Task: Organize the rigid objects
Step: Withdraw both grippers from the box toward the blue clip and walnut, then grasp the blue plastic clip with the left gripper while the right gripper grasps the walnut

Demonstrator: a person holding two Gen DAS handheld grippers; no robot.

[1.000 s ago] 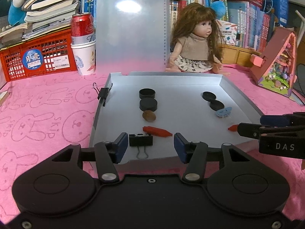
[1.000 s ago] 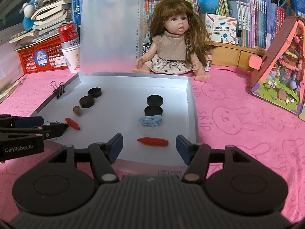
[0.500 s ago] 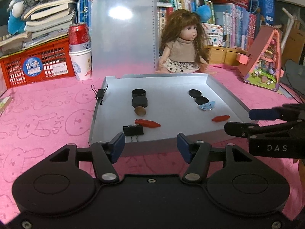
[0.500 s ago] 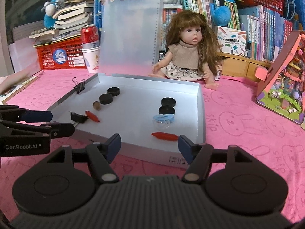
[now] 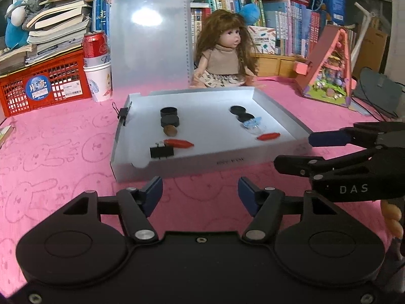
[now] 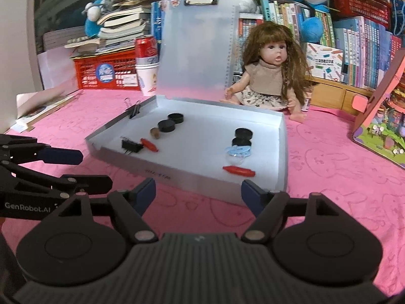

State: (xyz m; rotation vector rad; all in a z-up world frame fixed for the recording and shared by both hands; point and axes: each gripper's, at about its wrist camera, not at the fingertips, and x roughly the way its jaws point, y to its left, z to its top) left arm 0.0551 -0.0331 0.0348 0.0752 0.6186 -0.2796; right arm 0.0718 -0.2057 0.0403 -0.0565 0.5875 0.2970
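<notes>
— Tray [image 5: 253, 160] sits on the pink surface [image 5: 63, 152], its near wall facing both sets of tongs. What lies inside?

— On the left half, two black round caps [image 5: 169, 116] in a line, a brown nut-like piece [image 5: 170, 131] just in front of them, then a red oblong piece [image 5: 178, 143] with a black binder clip [image 5: 162, 152] touching its near end. The right half holds two more black discs [image 6: 242, 137], a blue-and-clear plastic piece [image 6: 238, 152] just in front of them, and a second red piece [image 6: 238, 171] nearest the front wall.

— And the tongs?

— The left tongs [image 5: 200, 193] hang spread wide above the pink cloth, short of the tray, with nothing between the blue pads. The right tongs [image 6: 198, 193] are likewise parted and unloaded (seen from the left camera they reach in from the side, near the tray's right front corner).

— Anything on the rim?

— Another binder clip [image 6: 134, 111] grips the tray's left wall. Behind the tray a translucent clipboard [image 5: 149, 43] stands upright, a doll [image 6: 270, 76] sits beside it, and a red can [image 5: 95, 48] rests in a paper cup [image 5: 100, 81] by a red crate [image 5: 45, 83].
</notes>
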